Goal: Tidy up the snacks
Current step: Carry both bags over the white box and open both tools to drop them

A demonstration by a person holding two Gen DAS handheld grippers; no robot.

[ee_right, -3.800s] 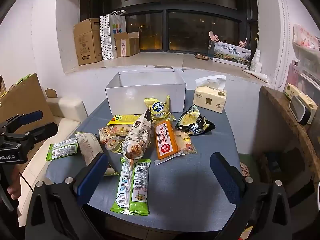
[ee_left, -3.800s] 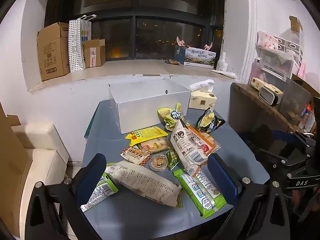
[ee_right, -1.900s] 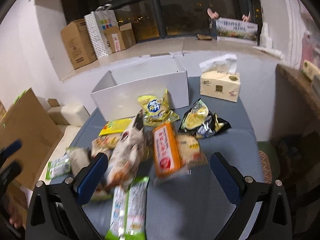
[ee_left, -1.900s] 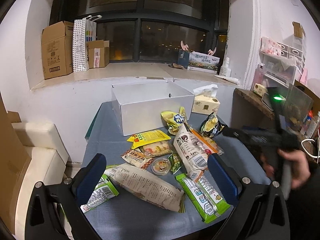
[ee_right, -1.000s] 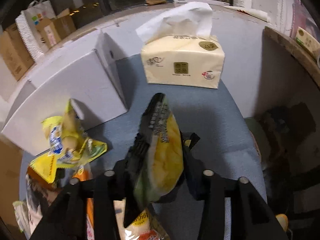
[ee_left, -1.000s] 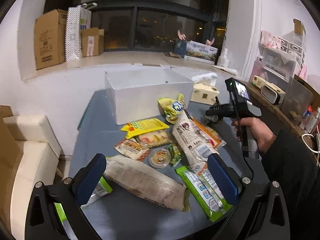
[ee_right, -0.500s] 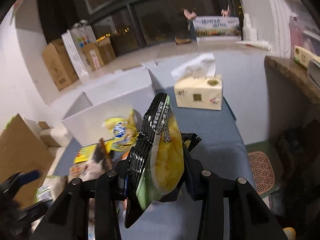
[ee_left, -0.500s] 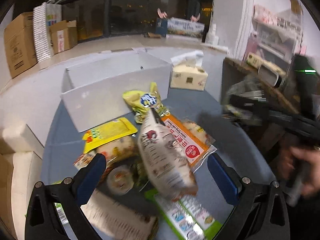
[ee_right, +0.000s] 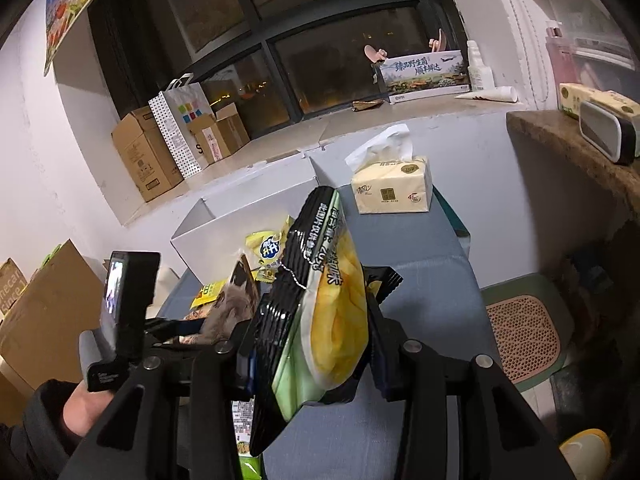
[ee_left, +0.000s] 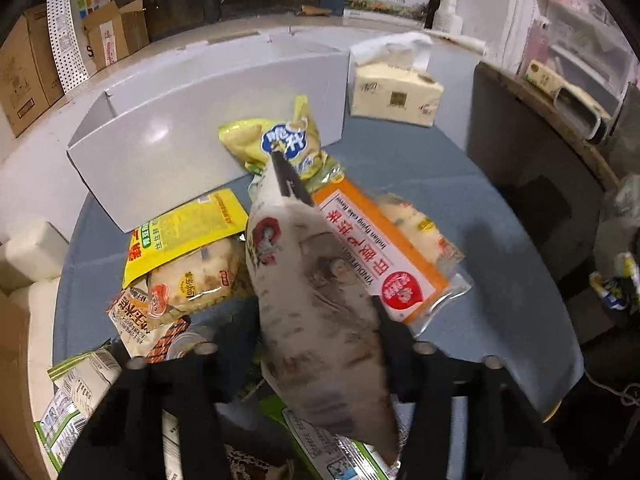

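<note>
My left gripper (ee_left: 316, 344) is shut on a tall white speckled snack bag (ee_left: 312, 304), held above the pile. My right gripper (ee_right: 312, 344) is shut on a black-and-yellow chip bag (ee_right: 320, 304), raised over the blue table (ee_right: 424, 280). The open white box (ee_left: 208, 120) stands at the back of the table; it also shows in the right wrist view (ee_right: 240, 216). On the table lie a yellow-green bag (ee_left: 280, 144), an orange pack (ee_left: 380, 256), a yellow flat pack (ee_left: 180, 236) and several other snacks. The left gripper shows in the right wrist view (ee_right: 168, 328).
A tissue box (ee_left: 394, 88) stands right of the white box, also in the right wrist view (ee_right: 394, 190). Cardboard boxes (ee_right: 148, 160) and a paper bag (ee_right: 180, 124) sit on the windowsill. A brown shelf (ee_left: 552, 116) is at the right. A sofa (ee_left: 28, 256) is at the left.
My left gripper dropped to the pile and closed on the white speckled bag, then raised it. My right gripper lifted the chip bag higher and pulled back from the tissue box.
</note>
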